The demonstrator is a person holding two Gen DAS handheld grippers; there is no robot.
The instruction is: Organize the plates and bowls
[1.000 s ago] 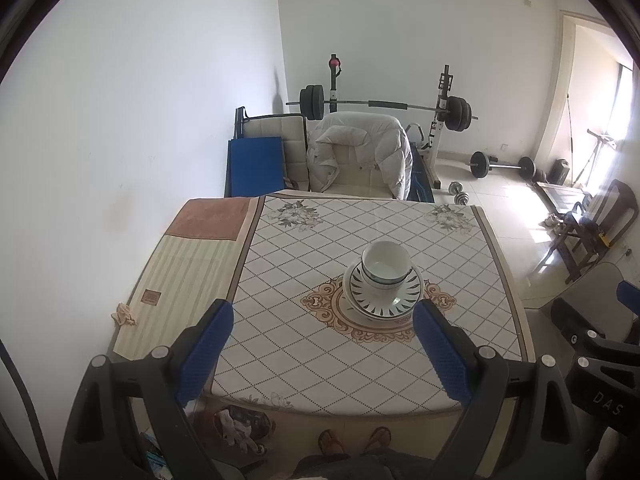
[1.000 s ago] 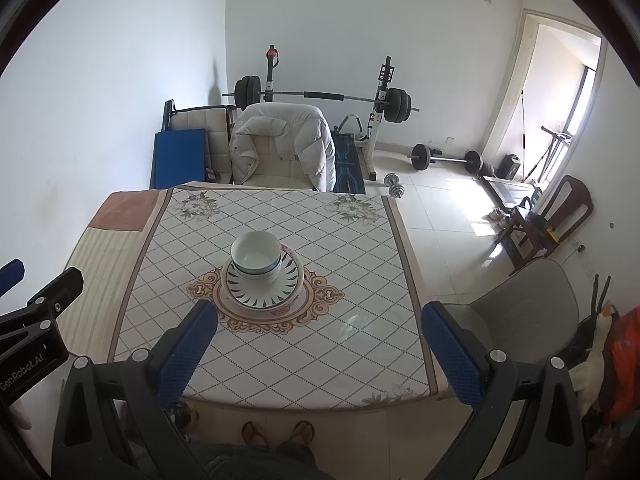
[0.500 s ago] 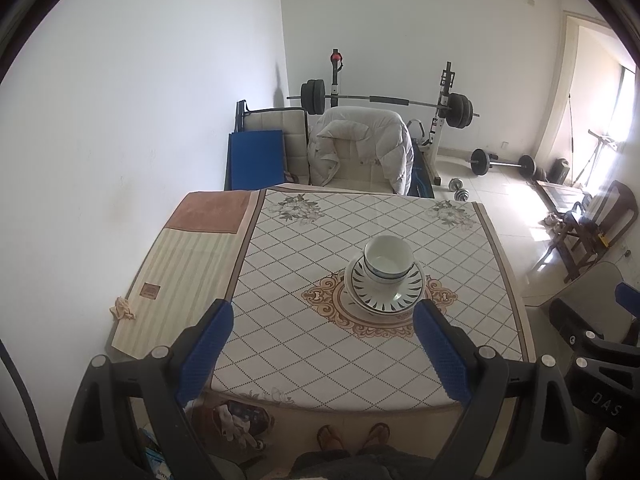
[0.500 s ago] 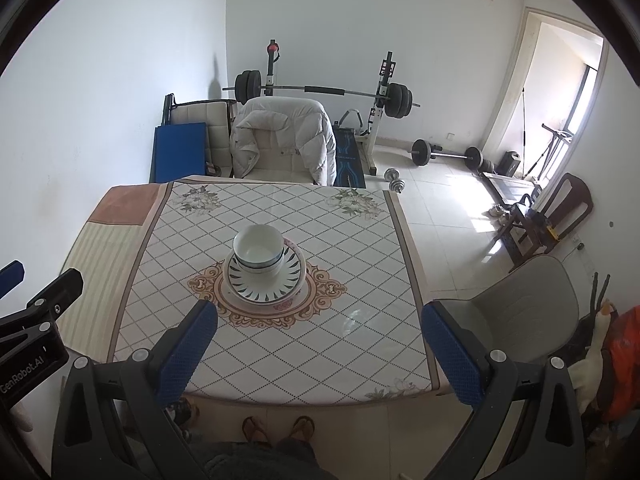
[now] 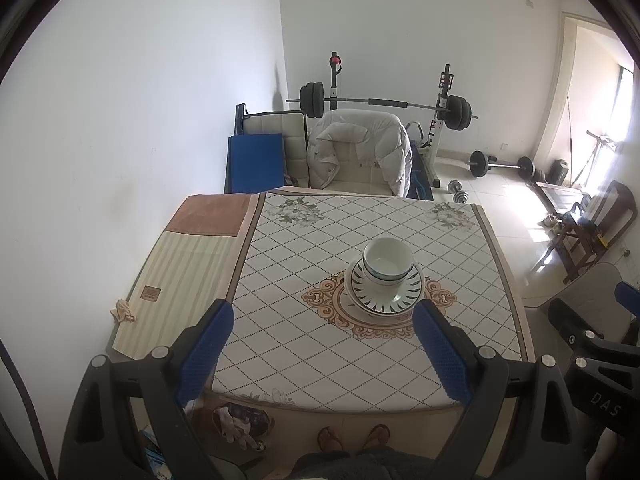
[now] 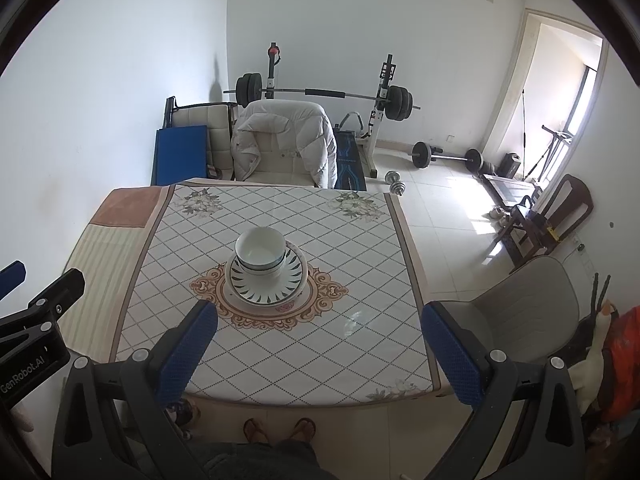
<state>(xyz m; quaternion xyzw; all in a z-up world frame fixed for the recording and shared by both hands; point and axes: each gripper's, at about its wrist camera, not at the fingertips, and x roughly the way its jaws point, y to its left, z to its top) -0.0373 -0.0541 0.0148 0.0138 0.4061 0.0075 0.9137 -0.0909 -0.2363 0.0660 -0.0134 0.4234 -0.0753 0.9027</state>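
A white bowl (image 5: 389, 261) with a dark rim band sits nested in other bowls on a stack of plates (image 5: 386, 294) with dark leaf marks, at the middle of the table (image 5: 320, 352). The same bowl (image 6: 260, 249) and plates (image 6: 267, 286) show in the right wrist view. My left gripper (image 5: 322, 350) is open and empty, held high above the table's near edge. My right gripper (image 6: 320, 350) is open and empty too, at the same height, to the right of the left one.
The table (image 6: 360, 344) has a diamond-pattern cloth. A chair with a white jacket (image 5: 360, 152) stands at its far side. A grey chair (image 6: 520, 316) stands to the right. A weight bench (image 6: 320, 94) is by the back wall. The person's feet (image 6: 280, 430) are below the near edge.
Both grippers have drawn back and up from the table, so the stack looks farther off. Both stay open and empty. The stack has not moved.
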